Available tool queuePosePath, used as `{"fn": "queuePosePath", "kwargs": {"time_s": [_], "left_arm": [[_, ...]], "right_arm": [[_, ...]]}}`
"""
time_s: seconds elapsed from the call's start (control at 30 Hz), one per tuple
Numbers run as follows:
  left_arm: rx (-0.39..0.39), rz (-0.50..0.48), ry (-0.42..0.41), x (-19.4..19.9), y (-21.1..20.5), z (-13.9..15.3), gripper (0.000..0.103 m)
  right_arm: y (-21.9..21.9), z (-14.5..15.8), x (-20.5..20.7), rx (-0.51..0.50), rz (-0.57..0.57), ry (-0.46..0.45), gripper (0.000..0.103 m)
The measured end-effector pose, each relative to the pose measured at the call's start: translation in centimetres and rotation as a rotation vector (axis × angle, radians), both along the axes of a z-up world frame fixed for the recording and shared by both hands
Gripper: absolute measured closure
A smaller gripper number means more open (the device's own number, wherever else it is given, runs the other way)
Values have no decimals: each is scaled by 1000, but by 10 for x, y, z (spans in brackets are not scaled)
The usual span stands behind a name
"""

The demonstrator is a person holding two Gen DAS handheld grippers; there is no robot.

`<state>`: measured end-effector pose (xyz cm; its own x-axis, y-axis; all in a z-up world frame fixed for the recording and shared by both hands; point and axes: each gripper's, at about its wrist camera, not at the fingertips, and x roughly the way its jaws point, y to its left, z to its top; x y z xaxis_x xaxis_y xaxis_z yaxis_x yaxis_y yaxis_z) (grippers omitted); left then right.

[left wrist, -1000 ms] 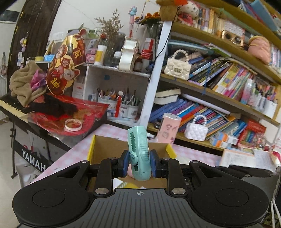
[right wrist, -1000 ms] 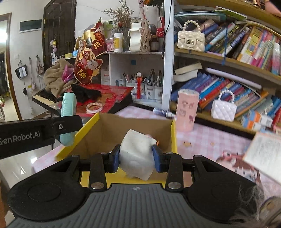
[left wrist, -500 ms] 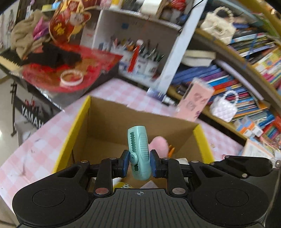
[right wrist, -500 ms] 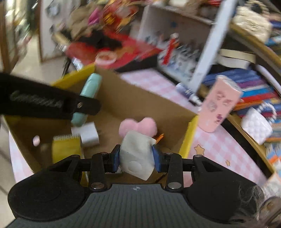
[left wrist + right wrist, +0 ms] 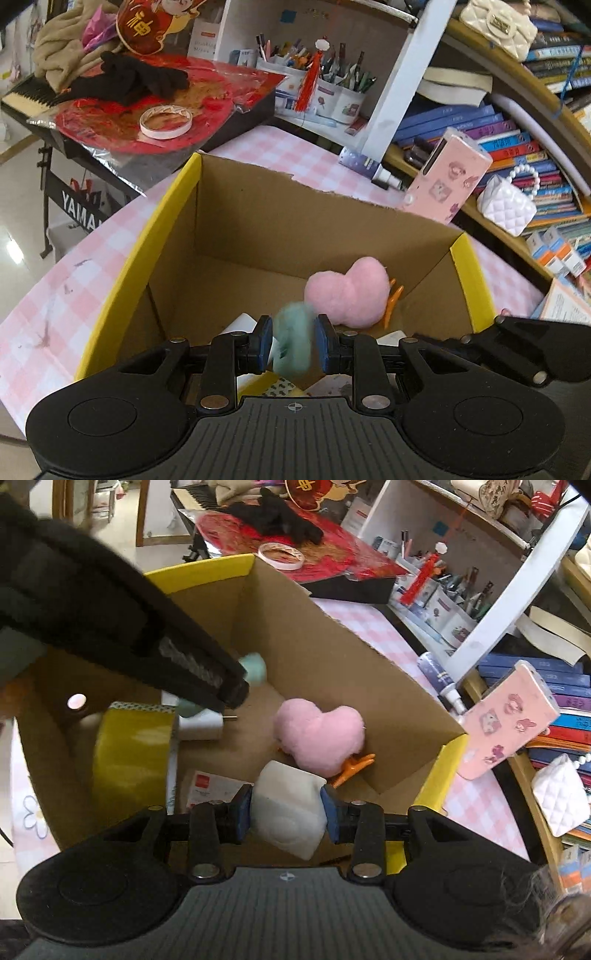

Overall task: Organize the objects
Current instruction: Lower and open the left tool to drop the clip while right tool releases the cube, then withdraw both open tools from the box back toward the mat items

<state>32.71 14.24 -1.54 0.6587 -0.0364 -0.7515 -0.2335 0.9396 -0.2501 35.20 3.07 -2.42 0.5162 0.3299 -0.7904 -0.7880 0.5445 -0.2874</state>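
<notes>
- The teal clip (image 5: 291, 339) sits blurred between the jaws of the left gripper (image 5: 291, 343), low over the open cardboard box (image 5: 173, 206); a second ago it stood sharp and upright with the gripper still level with the shelves, so it looks to be slipping free or tipping as the jaws loosen, though the blur leaves it unclear whether the grip is released
- The right gripper (image 5: 286, 818) has come down over the box too and stays clenched on the white block (image 5: 286, 812), which hangs above the box floor
- Judged from this, both items are at the drop point; letting go is what remains
- Inside the box lie a pink plush heart (image 5: 319, 734), an orange clip (image 5: 352, 768) partly beneath it, a yellow tape roll (image 5: 133, 753), a white spool (image 5: 201, 727) and a card (image 5: 210, 788)
- The box stands on a pink checked tablecloth (image 5: 74, 266)
</notes>
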Motion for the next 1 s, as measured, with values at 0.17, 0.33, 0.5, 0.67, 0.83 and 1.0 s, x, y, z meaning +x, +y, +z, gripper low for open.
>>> {"fn": "queuePosePath", "kwargs": {"time_s": [0.17, 0.33, 0.5, 0.67, 0.83, 1.0], "left_arm": [[39, -16, -25, -7, -5, 4, 66], [88, -15, -164, -36, -15, 29, 31], [121, 6, -276, -72, -19, 54, 16], [167, 30, -370, -114, -19, 72, 8], [225, 52, -419, -152, -21, 75, 7], [232, 50, -418, -189, -23, 68, 7]], "right_arm": [[-1, 6, -3, 35, -4, -37, 44], [-7, 22, -18, 88, -11, -94, 43], [-18, 44, -39, 156, -55, -125, 42], [-33, 64, -71, 247, -120, -192, 38], [-47, 75, -105, 331, -199, -243, 37], [-62, 76, -138, 370, -318, -253, 33]]}}
